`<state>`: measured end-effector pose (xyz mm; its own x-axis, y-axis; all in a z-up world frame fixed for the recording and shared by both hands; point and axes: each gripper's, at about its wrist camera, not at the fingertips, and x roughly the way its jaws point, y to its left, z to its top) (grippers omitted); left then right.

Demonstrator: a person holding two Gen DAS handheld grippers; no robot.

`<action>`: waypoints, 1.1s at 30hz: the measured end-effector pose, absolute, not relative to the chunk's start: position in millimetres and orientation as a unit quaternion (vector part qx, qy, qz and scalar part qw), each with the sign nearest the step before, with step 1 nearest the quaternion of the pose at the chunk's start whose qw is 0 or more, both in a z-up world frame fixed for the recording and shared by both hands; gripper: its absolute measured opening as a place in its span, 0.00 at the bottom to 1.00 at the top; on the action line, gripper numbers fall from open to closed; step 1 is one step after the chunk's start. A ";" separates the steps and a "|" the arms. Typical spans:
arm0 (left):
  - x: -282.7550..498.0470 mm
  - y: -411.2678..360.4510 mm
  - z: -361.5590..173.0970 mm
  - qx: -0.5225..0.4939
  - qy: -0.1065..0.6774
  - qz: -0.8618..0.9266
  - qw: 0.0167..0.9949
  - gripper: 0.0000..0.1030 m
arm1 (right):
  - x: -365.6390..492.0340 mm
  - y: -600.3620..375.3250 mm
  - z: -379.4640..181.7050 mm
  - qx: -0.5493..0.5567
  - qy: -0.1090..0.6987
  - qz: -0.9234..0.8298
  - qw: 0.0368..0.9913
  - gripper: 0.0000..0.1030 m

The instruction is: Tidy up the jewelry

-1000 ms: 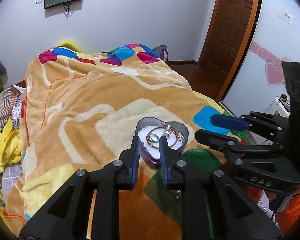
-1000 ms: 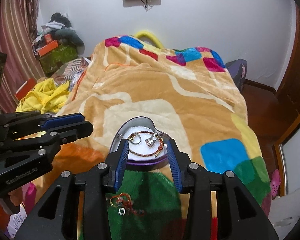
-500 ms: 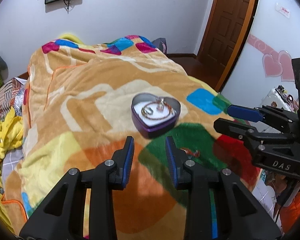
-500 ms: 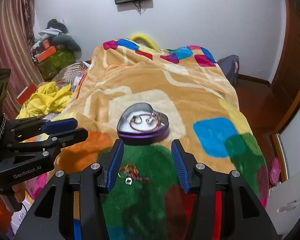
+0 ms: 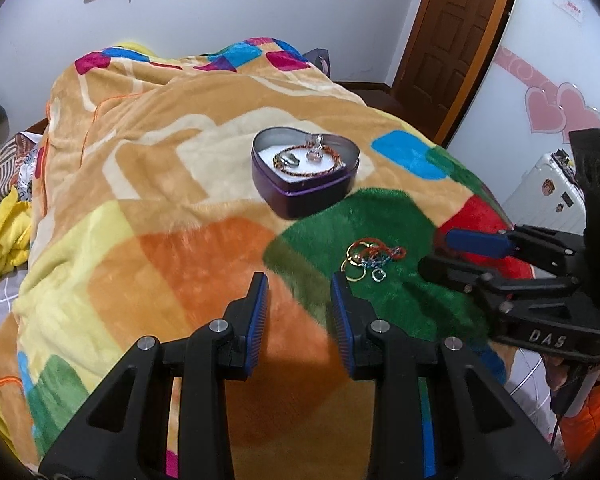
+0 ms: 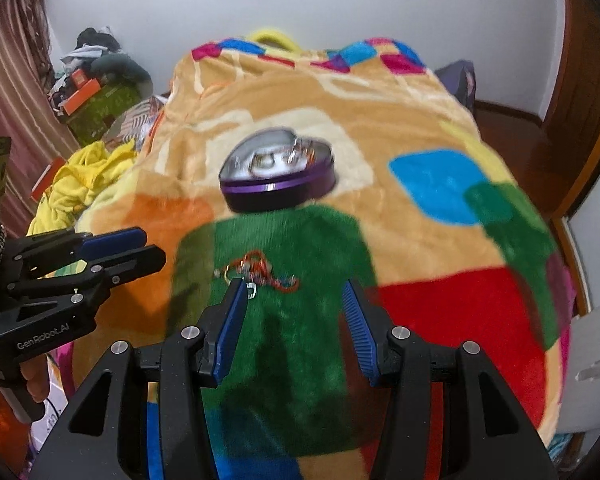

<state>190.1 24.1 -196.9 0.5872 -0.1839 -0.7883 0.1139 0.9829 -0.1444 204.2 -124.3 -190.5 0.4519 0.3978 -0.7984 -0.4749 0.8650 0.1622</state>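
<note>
1. Two piles of jewelry: one inside the tin (image 5: 305, 184), one loose on the blanket (image 5: 204, 240).
2. Tin: heart-shaped, purple, lid off, resting on the tan part of the blanket at the edge of the green patch. Holds a braided bracelet (image 5: 312, 162), a ring and a small clear piece on a white lining. Left uncovered, probably so more can be dropped in.
3. Loose tangle (image 5: 370, 258): orange cord, gold rings, blue links, lying on the green patch just in front of the tin. Likely the next thing to move; soft pile underneath, so a low, flat pinch seems needed.
4. Left gripper (image 5: 299, 320): released, jaws parted, holding nothing, above the orange-green seam, short of the tangle and to its left.
5. Right gripper (image 6: 294, 324): released wide, empty, aimed over the green patch with the tangle (image 6: 260, 270) just beyond its left finger. Blurred view, so exact clearance unclear.
6. Both held back from the tin, presumably to line up on the tangle.
</note>
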 end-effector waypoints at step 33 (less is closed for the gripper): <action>209.0 -15.0 -229.5 -0.035 0.489 -0.159 0.857 0.19 | 204.8 -131.8 -199.6 -0.040 0.440 0.265 0.857 0.09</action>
